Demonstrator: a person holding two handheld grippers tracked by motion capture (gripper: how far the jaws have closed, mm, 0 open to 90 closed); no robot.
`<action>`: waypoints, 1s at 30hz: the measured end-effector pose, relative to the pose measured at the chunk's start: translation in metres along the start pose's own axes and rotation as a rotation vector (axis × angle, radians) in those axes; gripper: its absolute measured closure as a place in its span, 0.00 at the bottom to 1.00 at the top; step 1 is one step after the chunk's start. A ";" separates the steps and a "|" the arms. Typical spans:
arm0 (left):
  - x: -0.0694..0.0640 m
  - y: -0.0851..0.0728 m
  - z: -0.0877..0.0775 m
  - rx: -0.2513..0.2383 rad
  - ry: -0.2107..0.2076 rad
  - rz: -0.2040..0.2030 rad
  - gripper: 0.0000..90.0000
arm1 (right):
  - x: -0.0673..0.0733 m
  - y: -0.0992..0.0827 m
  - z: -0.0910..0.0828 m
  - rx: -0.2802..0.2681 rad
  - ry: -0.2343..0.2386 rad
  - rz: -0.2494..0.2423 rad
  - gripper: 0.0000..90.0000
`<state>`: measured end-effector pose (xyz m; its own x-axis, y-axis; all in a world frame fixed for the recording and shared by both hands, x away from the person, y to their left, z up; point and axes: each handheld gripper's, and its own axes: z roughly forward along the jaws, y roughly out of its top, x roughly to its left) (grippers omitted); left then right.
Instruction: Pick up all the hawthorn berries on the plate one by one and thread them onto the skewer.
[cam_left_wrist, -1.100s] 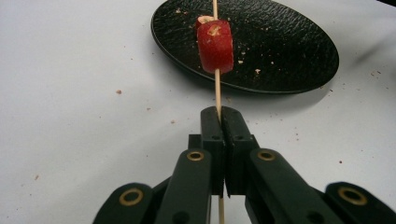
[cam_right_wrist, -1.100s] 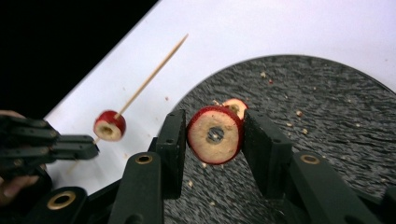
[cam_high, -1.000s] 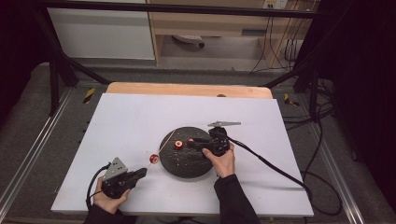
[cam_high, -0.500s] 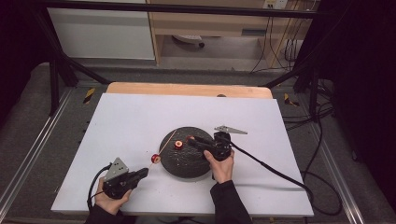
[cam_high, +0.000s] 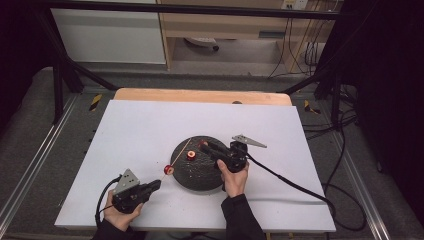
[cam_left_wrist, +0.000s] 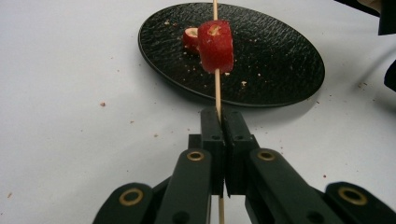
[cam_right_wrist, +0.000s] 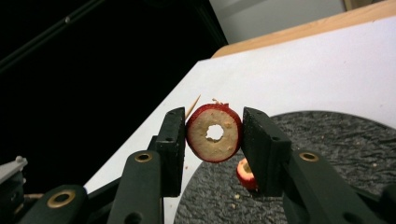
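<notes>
over the plate (cam_high: 200, 175), my right gripper (cam_right_wrist: 214, 133) clamps a cored red slice (cam_right_wrist: 214, 132) while my left gripper (cam_left_wrist: 223, 140) pinches the skewer (cam_left_wrist: 216, 88).

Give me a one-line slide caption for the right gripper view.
Right hand-held gripper clamps a cored red fruit slice above the black plate, skewer tip just behind.

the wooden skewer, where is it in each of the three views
High view: skewer runs diagonally from the left gripper across the plate's left rim.
Left gripper view: skewer rises centrally from the shut jaws.
Right gripper view: its tip peeks out beyond the left jaw.
Shared landmark: black plate.
</notes>
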<state>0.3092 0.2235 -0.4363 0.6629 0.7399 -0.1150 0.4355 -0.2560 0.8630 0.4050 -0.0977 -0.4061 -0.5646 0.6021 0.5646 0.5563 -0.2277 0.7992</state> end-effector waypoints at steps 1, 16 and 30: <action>-0.001 0.000 0.000 -0.002 0.001 0.001 0.98 | 0.000 0.000 0.000 -0.006 0.002 0.001 0.68; -0.008 0.002 0.004 -0.018 -0.010 0.013 0.98 | 0.000 0.009 0.000 -0.124 0.015 0.048 0.68; -0.015 0.004 0.006 -0.032 -0.018 0.018 0.98 | -0.007 0.012 0.009 -0.181 0.017 0.116 0.68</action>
<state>0.3052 0.2077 -0.4344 0.6814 0.7239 -0.1081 0.4038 -0.2485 0.8805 0.4206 -0.0979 -0.4021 -0.5144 0.5512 0.6569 0.5005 -0.4290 0.7520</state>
